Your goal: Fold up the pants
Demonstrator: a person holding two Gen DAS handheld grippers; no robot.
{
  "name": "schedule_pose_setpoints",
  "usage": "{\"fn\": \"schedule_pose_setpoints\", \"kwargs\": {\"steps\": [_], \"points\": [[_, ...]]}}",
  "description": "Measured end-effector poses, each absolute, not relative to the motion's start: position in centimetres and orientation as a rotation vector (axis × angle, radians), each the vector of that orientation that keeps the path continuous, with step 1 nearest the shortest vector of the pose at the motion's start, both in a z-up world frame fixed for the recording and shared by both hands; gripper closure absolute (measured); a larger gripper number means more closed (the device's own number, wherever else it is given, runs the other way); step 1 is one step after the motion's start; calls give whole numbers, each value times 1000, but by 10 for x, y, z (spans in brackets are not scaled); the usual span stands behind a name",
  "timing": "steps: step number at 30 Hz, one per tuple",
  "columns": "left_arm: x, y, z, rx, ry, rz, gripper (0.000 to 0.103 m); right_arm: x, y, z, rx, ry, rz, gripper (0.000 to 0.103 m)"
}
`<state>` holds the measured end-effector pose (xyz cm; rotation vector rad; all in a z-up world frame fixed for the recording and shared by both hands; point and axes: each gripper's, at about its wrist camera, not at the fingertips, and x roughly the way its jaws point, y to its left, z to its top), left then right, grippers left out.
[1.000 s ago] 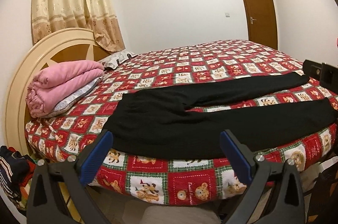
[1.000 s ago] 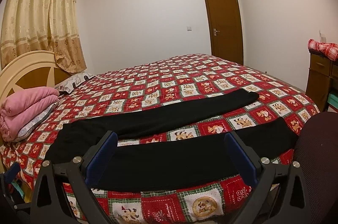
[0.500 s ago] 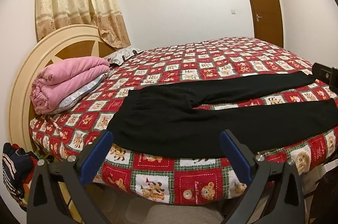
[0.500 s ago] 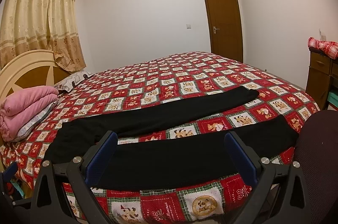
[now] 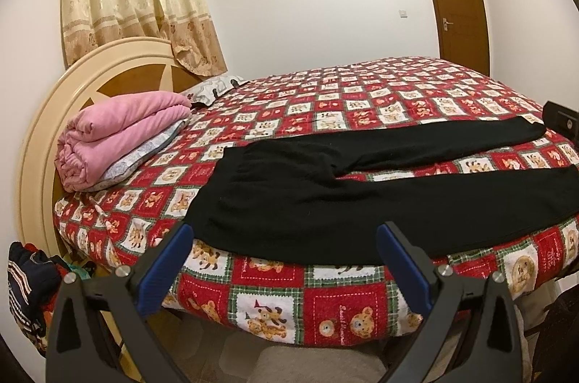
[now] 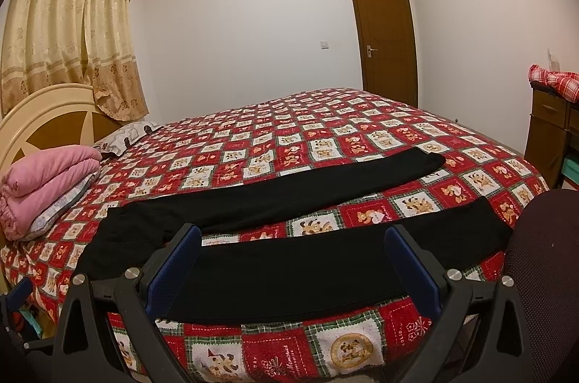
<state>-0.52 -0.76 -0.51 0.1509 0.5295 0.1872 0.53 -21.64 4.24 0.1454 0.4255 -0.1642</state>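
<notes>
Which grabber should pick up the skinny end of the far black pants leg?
Probably the right gripper. Its view faces the leg ends of the black fabric pants, with the far cuff up ahead on the right. The left gripper faces the waist end. Both jaws are open and hold nothing.

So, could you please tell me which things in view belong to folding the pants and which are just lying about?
Part of the job:
- black pants, spread flat on the bed, legs apart
- left hand-held gripper, open, empty
- right hand-held gripper, open, empty
- bedspread, the work surface

Just lying about:
- pink blanket, folded by the headboard
- pillow
- red checked cloth on the dresser
</notes>
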Motion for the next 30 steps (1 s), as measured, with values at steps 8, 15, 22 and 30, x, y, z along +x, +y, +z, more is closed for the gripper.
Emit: {"fn": "schedule_pose_setpoints", "kwargs": {"steps": [8,15,22,30], "points": [[2,-7,-8,147,553,186,0,8,-216,40,141,436,-168,1],[26,1,-21,124,608,192,0,20,-223,27,136,474,-185,1],[65,20,-45,89,714,158,0,44,-237,1,108,536,-161,1],[138,111,-28,12,747,197,0,77,-269,-13,116,604,-145,1]]}}
